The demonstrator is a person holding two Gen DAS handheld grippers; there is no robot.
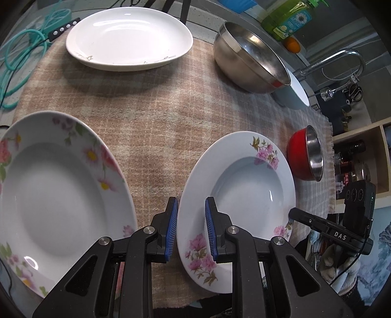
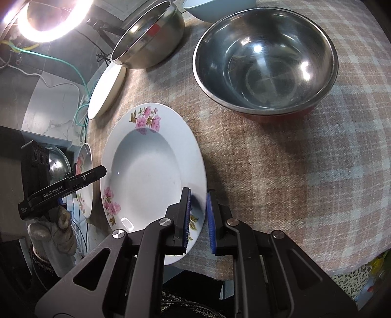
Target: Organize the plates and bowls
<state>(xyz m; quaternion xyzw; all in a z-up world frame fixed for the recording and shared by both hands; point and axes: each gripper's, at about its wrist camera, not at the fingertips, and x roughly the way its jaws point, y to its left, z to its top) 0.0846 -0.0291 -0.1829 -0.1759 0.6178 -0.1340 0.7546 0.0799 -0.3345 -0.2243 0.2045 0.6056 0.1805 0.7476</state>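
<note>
In the left wrist view, the left gripper [image 1: 190, 228] pointed down over a checked cloth [image 1: 156, 127], its blue-padded fingers [image 1: 171, 230] set narrow and astride the near-left rim of a pink-flowered plate [image 1: 238, 195]; whether the pads actually pressed the rim could not be told. Left of the fingers lay a larger floral plate [image 1: 56, 193], close beside but apart from the first. Far ahead sat a plain white plate [image 1: 129, 38]. Ahead and to the right stood a big steel bowl [image 1: 251, 58] with a pale blue bowl [image 1: 297, 94] tucked just behind it, and right of the pink-flowered plate a red bowl [image 1: 305, 154] with a steel inside. The right gripper [image 1: 305, 217] reached in from the right edge, at that plate's rim.

In the right wrist view, the right gripper [image 2: 198, 220] had its fingers [image 2: 211, 222] drawn narrow on either side of the pink-flowered plate's [image 2: 149, 166] near-right rim, one pad above the plate and one outside it, gripping the edge. Ahead of the fingers sat the red bowl [image 2: 264, 61], with the steel bowl [image 2: 149, 34] and blue bowl [image 2: 215, 9] beyond it to the left. The white plate [image 2: 106, 93] lay farther left. The left gripper [image 2: 85, 177], held by a gloved hand [image 2: 56, 232], was at the plate's far-left rim.
</note>
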